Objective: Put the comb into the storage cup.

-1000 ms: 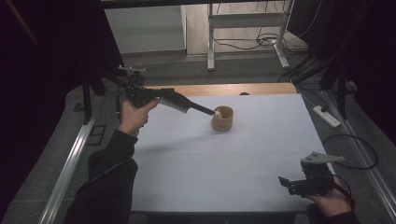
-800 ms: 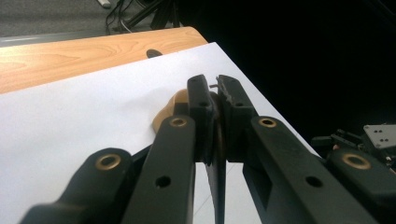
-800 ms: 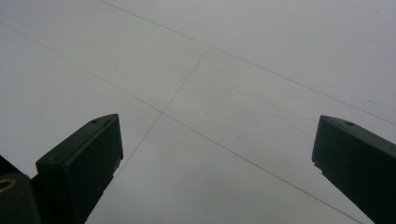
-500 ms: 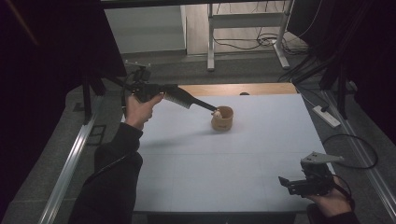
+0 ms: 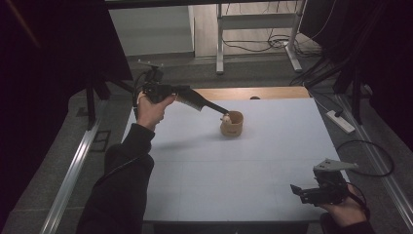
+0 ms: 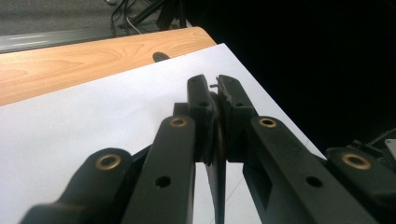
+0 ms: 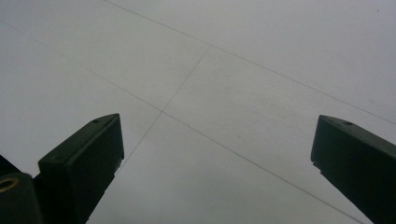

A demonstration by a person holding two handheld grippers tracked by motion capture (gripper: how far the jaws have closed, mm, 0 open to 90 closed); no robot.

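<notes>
Where closed jaws meet, something thin, edge-on, unidentifiable.

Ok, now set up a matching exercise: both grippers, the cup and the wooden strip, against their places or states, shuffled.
1. left gripper
2. right gripper
3. tan cup
4. wooden strip

a. jaws wide apart, by the near right corner
b. along the far edge of the white tabletop
c. jaws almost together at the cup's rim
d. upright on the far middle of the tabletop

Pairs: 1-c, 2-a, 3-d, 4-b
</notes>
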